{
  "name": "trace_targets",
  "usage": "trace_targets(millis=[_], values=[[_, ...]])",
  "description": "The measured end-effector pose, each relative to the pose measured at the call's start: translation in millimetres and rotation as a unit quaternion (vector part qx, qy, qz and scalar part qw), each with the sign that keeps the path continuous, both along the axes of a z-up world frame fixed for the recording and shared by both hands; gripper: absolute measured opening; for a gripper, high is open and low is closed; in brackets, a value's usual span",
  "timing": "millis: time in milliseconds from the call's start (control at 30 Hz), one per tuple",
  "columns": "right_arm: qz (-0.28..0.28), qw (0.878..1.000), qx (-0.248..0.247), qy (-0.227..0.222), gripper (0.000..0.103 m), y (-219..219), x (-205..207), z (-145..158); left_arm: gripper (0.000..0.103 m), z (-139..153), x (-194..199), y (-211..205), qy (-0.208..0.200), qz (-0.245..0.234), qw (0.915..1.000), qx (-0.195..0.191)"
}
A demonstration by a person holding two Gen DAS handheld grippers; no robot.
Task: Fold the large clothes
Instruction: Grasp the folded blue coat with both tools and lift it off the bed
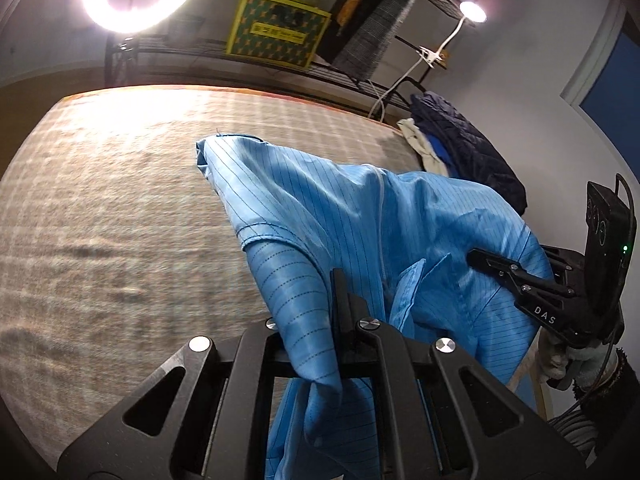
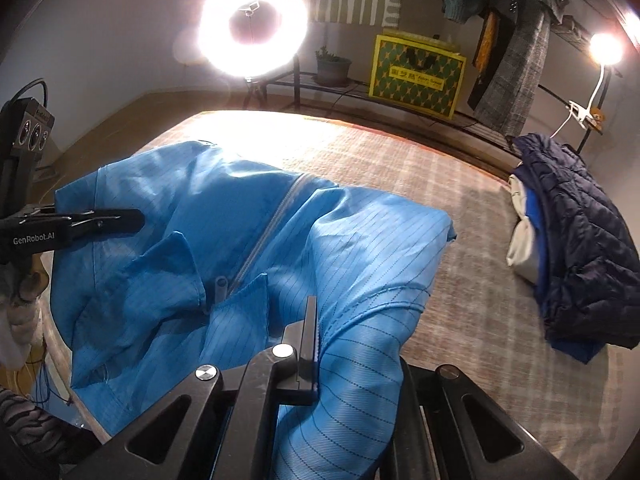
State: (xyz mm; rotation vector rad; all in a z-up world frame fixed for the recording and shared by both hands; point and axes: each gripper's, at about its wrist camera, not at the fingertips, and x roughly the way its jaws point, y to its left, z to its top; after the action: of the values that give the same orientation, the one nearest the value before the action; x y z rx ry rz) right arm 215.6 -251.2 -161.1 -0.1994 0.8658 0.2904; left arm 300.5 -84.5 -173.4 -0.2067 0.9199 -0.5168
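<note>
A large light-blue striped jacket (image 1: 340,208) with a zip down its front (image 2: 276,216) hangs lifted off the plaid-covered bed (image 1: 100,200). My left gripper (image 1: 338,280) is shut on a fold of the jacket near the collar, and cloth drapes over its jaws. My right gripper (image 2: 312,308) is shut on the jacket's shoulder and sleeve. The right gripper (image 1: 476,256) also shows at the right of the left wrist view, pinching blue cloth. At the left of the right wrist view, the left gripper (image 2: 138,220) pinches the jacket's other side.
A dark navy quilted jacket (image 2: 580,240) lies over white and blue clothes at the bed's far right. Behind the bed stand a ring light (image 2: 252,26), a yellow-green bag (image 2: 416,76) on a wire shelf, hanging clothes (image 2: 516,68) and a clip lamp (image 2: 606,50).
</note>
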Motion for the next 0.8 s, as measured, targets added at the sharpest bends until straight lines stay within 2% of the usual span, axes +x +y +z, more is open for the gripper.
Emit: trace_targets(millis=[367,800], values=[[-0.014,0.999,-0.015,-0.026,0.003,-31.9,-20.0,16.5,0.004,17.7,-6.2,-62.5,-0.022,-0.042,0.9988,0.013],[-0.034,0.997,-0.046,-0.056,0.003,-93.1,-36.5,54.1,0.004,34.4,-5.6,-140.0,-0.027,-0.083,0.9961,-0.012]])
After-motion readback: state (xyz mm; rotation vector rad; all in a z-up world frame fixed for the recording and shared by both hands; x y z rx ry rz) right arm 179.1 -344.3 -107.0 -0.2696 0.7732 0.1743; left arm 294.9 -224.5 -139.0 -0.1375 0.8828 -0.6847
